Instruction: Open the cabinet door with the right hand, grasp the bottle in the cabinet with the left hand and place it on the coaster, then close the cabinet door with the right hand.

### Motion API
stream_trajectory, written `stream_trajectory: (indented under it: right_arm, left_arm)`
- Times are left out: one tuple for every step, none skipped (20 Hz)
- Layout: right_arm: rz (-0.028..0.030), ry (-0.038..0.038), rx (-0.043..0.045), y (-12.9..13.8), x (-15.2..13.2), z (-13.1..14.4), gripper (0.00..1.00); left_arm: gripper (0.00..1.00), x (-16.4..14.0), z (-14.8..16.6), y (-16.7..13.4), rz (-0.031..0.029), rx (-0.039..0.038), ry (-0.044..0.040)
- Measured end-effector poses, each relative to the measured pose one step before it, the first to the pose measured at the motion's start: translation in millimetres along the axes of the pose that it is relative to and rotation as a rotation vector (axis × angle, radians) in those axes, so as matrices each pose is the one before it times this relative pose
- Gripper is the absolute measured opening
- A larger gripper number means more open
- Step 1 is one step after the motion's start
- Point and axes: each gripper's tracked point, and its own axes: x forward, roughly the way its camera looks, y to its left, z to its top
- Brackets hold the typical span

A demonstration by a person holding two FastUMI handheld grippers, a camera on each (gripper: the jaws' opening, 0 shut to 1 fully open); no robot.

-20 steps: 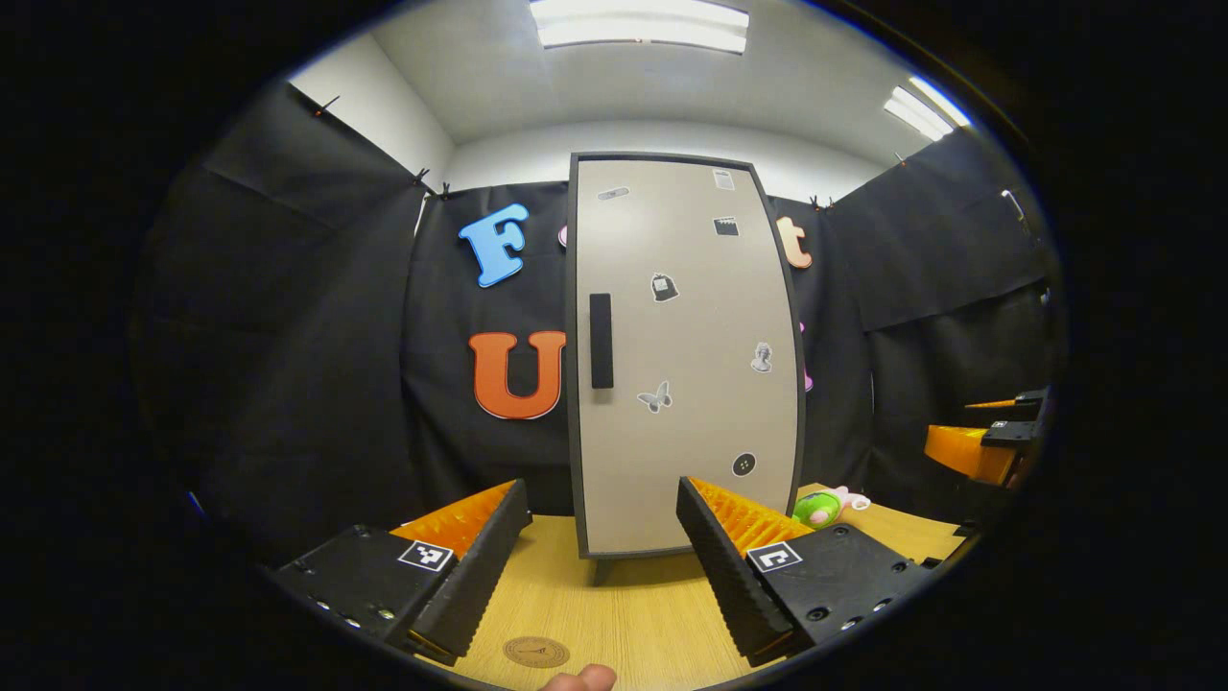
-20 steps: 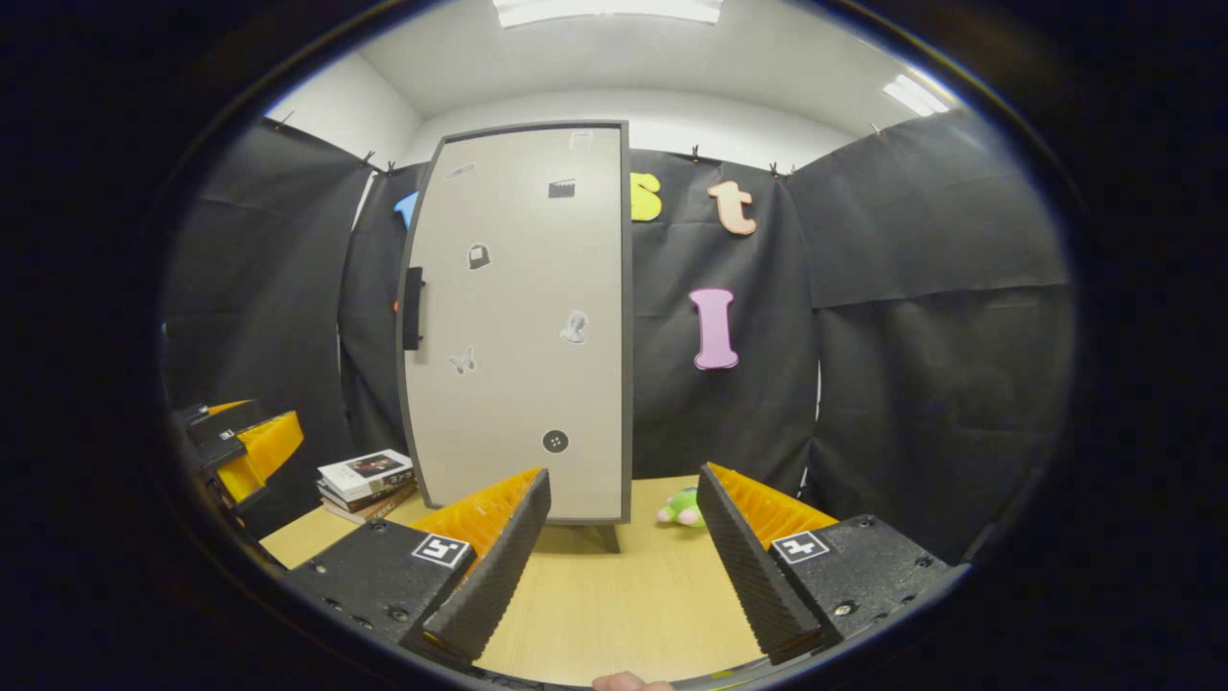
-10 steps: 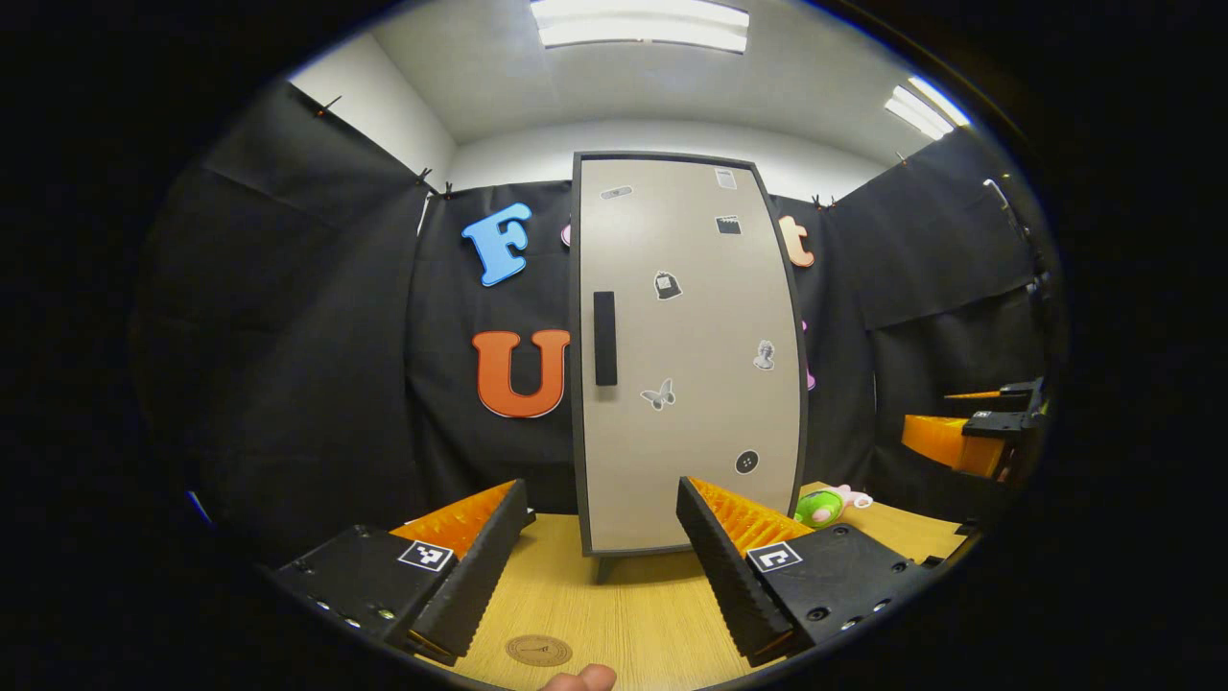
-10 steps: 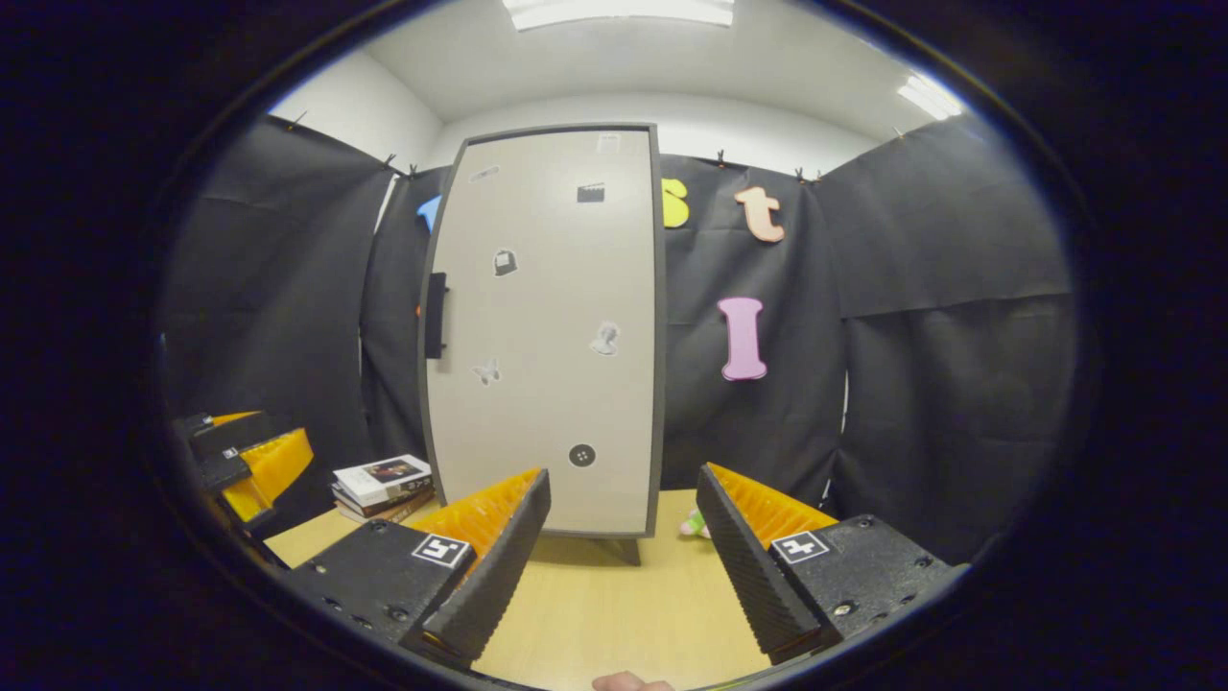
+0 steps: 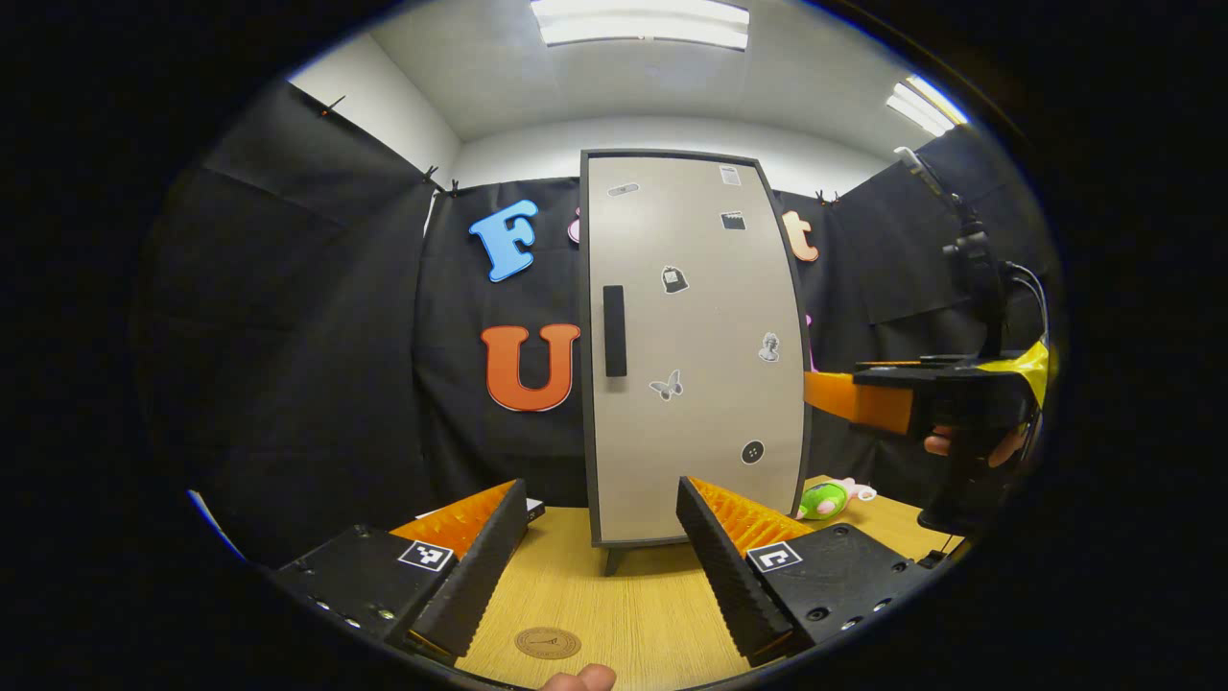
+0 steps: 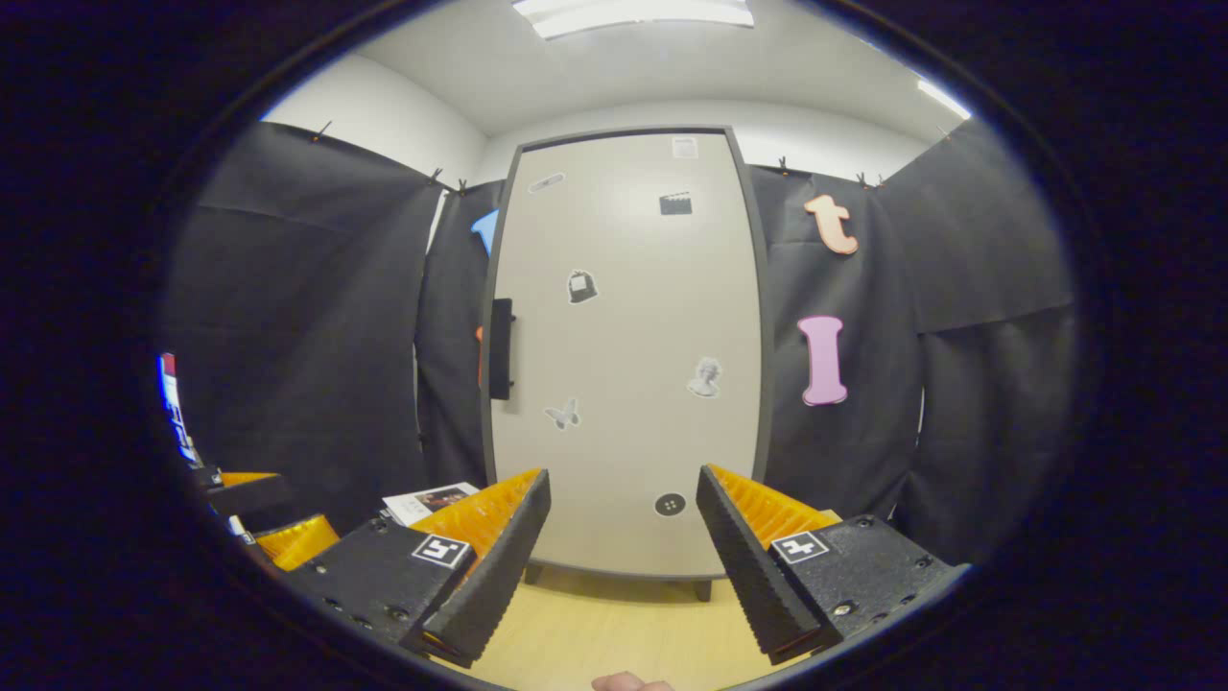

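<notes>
A tall grey cabinet (image 5: 691,345) stands on the wooden table, its door (image 6: 624,355) shut, with a black handle (image 5: 614,330) on the door's left side and several stickers on it. The bottle is hidden. A round brown coaster (image 5: 547,642) lies on the table near the front, between my left gripper's fingers. My left gripper (image 5: 602,566) is open and holds nothing, some way short of the cabinet. My right gripper (image 6: 622,561) is open too, close in front of the door, with the handle (image 6: 501,348) up to its left. In the left gripper view the right gripper (image 5: 863,398) is raised at the right, a hand around it.
A green and pink plush toy (image 5: 827,500) lies on the table right of the cabinet. Books (image 6: 427,500) lie left of the cabinet. The wooden table (image 5: 624,605) stretches in front. Black cloth walls close the booth on all sides.
My right gripper has risen and moved closer to the cabinet door, which now looms larger in its view. The left gripper has barely shifted.
</notes>
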Motion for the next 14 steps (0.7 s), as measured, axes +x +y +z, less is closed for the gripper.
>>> stream_trajectory:
  right_arm:
    - [0.02128, -0.00058, 0.00751, 10.79, 9.98, 2.53, 0.99]
    - [0.03185, 0.00068, 0.00884, 13.28, 11.79, 2.78, 0.99]
    - [0.0209, -0.00119, 0.00748, 10.88, 12.58, 3.85, 0.99]
    - [0.01651, -0.00007, 0.0027, 6.85, 10.22, 4.32, 0.99]
    - [0.0161, 0.00113, 0.00164, 8.98, 12.67, 3.64, 0.95]
    - [0.01387, -0.00059, 0.00725, 7.55, 11.61, 2.64, 0.99]
    - [0.00991, 0.00723, 0.0093, 7.03, 11.42, 1.82, 0.99]
    - [0.00795, 0.00519, 0.01254, 6.23, 9.82, 2.35, 0.99]
    - [0.00536, -0.00076, 0.00987, 5.47, 10.58, 4.04, 0.99]
    - [0.0, -0.0022, 0.00385, 3.83, 11.52, 3.38, 0.99]
    - [0.00103, -0.00219, -0.002, 3.58, 11.3, 3.16, 0.99]
    - [0.00139, -0.00293, -0.00769, 3.04, 11.51, 3.63, 0.95]
    - [-0.00126, 0.00184, -0.01075, 2.81, 11.9, 2.02, 0.95]
    - [0.00082, 0.00637, -0.00992, 2.68, 9.78, -0.32, 0.95]
  left_arm:
    - [0.95, -2.26, -0.76, 0.03, -0.00125, 0.00027, 0.001]
    - [0.95, -1.84, -0.34, 0.01, -0.00037, 0.00137, 0.00032]
    - [0.95, -1.78, -0.04, 0.87, 0.0013, 0.00146, -0.0007]
    - [0.95, -1.83, 0.06, 0.83, 0.00147, 0.0014, -0.00107]
    - [0.95, -1.14, 0.29, 1.02, 0.00188, -0.00134, -0.00205]
    - [0.95, -1.24, -1.12, 1.99, -0.00015, -0.00275, -0.00237]
    - [0.95, -0.93, -0.68, 1.12, 0.00128, 0.00023, -0.00082]
    - [0.95, -0.18, 1.34, 3.67, 0.0057, 0.00285, -0.00336]
    - [0.95, 0.4, 0.78, 2.6, 0.00569, 0.00289, -0.00336]
    - [0.95, 0.07, 0.73, 2.61, 0.00303, -0.0002, -0.00326]
    - [0.95, -0.07, 0.28, 2.12, 0.00241, -0.00079, -0.00149]
    - [0.94, -1.15, -0.06, 2.45, 0.00369, -0.00046, 0.0008]
    - [0.94, 0.0, -1.46, 3.33, 0.00412, 0.00083, 0.00317]
    - [0.94, -0.54, -1.06, 3.92, 0.00529, 0.00009, 0.00386]
